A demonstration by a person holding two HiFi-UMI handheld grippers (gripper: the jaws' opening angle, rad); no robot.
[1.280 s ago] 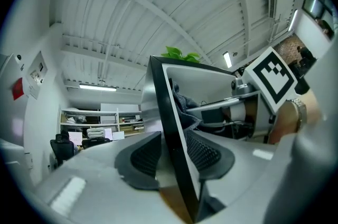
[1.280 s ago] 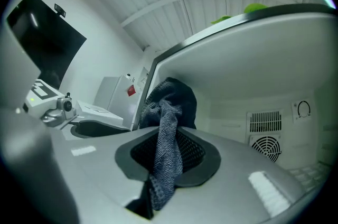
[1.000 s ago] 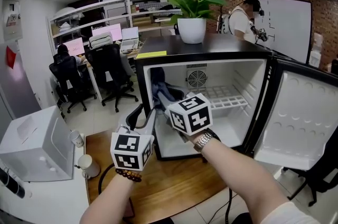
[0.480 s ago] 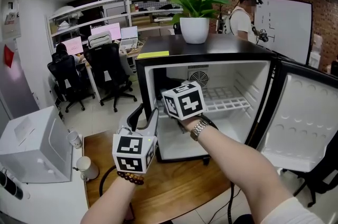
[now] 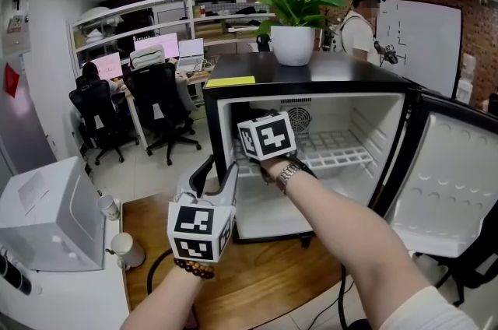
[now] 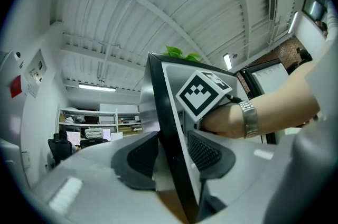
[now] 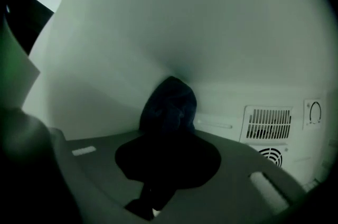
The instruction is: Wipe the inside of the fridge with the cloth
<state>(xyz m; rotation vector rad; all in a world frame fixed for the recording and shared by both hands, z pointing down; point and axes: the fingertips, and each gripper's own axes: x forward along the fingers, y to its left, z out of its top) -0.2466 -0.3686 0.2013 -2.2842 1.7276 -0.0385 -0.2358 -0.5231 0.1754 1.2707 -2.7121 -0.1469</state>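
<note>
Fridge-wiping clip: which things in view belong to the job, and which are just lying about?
In use: fridge, door open; dark cloth, clamped in the right gripper against the inner wall; left gripper, jaws on the fridge's left wall.
Just around: potted plant and yellow note on the fridge top; white box; paper cups; office chairs.

Head view: my right gripper has its jaws inside the fridge, hidden behind its own marker cube, and the cloth is hidden with them. The right gripper view is dark: the jaws and the cloth's lower end merge into one black blob, and only the cloth's bunched top reads. Left gripper view: the fridge's side wall stands between my left gripper's pads; I can't tell if they press it or just flank it. The fridge door runs off the head view's right edge, a white box off the left. My forearms are cut at the bottom.
</note>
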